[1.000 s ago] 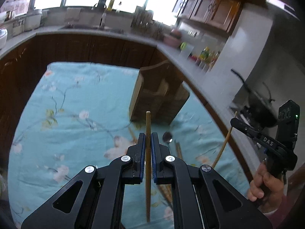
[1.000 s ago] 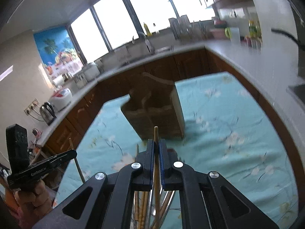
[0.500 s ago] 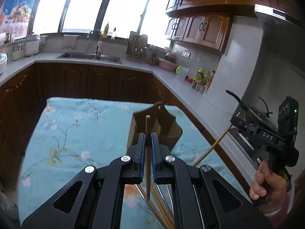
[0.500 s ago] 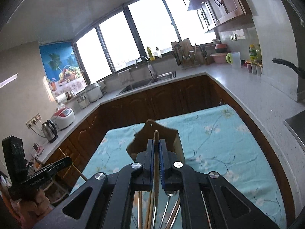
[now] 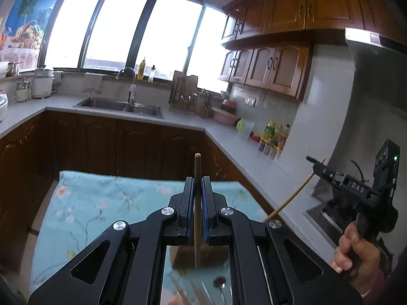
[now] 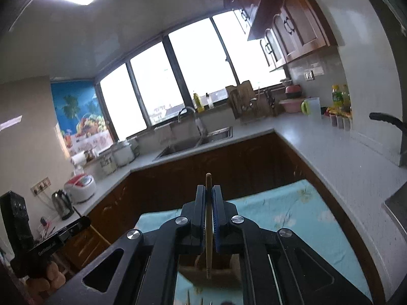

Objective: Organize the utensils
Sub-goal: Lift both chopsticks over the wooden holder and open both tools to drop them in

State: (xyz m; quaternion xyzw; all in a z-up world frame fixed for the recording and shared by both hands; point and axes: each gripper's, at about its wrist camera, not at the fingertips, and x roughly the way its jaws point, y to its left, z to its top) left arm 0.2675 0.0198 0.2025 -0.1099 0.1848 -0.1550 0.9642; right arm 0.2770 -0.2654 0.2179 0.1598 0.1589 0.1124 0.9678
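- The left tool (image 5: 198, 211) is clenched on 1 wooden chopstick (image 5: 197, 178), which stands upright between the blue pads, its top end poking above them.
- The right tool (image 6: 209, 216) is likewise clamped on a 2nd chopstick (image 6: 208, 228), also upright; in the left wrist view that stick slants down from the right tool (image 5: 314, 164).
- Both sticks are carried in the air, above the tabletop's floral cloth (image 5: 89, 203).
- The wooden utensil holder (image 5: 183, 254) sits on the cloth right below, seen through the tool frames; loose utensils, among them a spoon (image 5: 220, 282), lie near it.
- Step in hand, as I judge it: the carry, after pickup and before the drop into the holder.
- The next move calls for lowering each stick, tip first, over a compartment before letting go; which compartment cannot be told.
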